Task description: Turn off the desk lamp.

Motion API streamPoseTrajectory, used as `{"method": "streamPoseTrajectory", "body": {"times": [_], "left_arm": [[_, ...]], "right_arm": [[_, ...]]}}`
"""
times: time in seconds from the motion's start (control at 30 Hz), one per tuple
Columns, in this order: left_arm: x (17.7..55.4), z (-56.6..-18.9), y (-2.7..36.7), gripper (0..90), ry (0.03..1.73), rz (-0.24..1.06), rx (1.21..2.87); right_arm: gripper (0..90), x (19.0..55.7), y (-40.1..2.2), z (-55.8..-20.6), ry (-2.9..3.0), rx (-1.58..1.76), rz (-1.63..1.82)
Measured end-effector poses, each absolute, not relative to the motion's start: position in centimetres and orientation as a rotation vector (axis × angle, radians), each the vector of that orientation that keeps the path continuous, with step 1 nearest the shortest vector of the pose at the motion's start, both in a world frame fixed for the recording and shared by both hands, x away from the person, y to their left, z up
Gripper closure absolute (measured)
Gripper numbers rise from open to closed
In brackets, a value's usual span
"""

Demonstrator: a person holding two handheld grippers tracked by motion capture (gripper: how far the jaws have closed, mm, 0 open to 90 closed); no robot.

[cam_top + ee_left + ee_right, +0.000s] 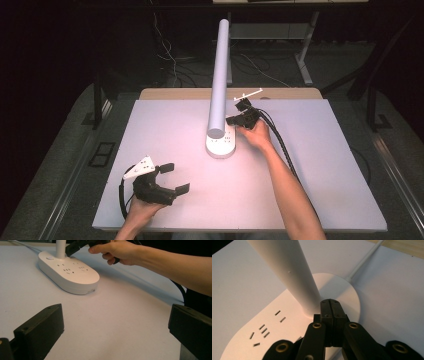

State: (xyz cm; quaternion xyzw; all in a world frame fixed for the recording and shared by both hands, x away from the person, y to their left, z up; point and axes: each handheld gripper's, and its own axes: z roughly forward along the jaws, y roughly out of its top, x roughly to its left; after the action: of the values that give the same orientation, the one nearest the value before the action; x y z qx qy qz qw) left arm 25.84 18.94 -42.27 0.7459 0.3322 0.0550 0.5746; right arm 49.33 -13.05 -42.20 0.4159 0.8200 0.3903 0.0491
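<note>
A person at a white table [320, 165] works two hand-held grippers around a desk lamp whose oval white base [221, 144] doubles as a power strip, with socket slots across its top. The base sits near the middle of the tabletop, and the lamp's pale tube [219, 75] rises from it toward the high camera.

The right gripper [235, 120] is held at about 1 o'clock from the base, tips aimed at the foot of the tube. In the right gripper view its jaws are pressed flat together with nothing between them, the tips [330, 305] poised over the round end of the base, just beside where the tube meets it; whether they actually touch the plastic is hard to judge from here. The socket slots [263, 330] lie toward 9 o'clock of the tips in that view, and the lamp's white cord [364, 260] runs off toward 1 o'clock.

The left gripper [177, 177] rests low near the front edge of the table, at about 7 o'clock from the base and well apart from it. Its jaws stand wide, holding nothing, with bare tabletop between them in the left gripper view, where the base [72, 275] lies ahead at about 11 o'clock.
</note>
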Motion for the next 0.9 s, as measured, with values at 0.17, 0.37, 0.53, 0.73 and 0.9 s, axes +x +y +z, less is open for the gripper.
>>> {"method": "streamPoseTrajectory", "body": {"times": [0.17, 0.37, 0.53, 0.73, 0.9], "left_arm": [[25.8, -42.2, 19.0, 0.0, 0.775, 0.131, 1.747], [25.9, -42.3, 19.0, 0.0, 0.778, 0.127, 1.745], [26.0, -42.3, 19.0, 0.0, 0.78, 0.126, 1.746], [25.9, -42.3, 19.0, 0.0, 0.781, 0.122, 1.745], [25.9, -42.3, 18.9, 0.0, 0.778, 0.124, 1.748]], "right_arm": [[90.0, 49.3, -12.9, -42.3, 2.485, 1.272, 1.18], [90.0, 49.1, -12.9, -42.2, 2.481, 1.274, 1.163], [90.0, 48.9, -13.1, -42.1, 2.466, 1.27, 1.179], [89.9, 48.3, -13.6, -41.7, 2.459, 1.279, 1.214], [89.8, 47.5, -14.0, -40.2, 2.445, 1.253, 1.246]]}}
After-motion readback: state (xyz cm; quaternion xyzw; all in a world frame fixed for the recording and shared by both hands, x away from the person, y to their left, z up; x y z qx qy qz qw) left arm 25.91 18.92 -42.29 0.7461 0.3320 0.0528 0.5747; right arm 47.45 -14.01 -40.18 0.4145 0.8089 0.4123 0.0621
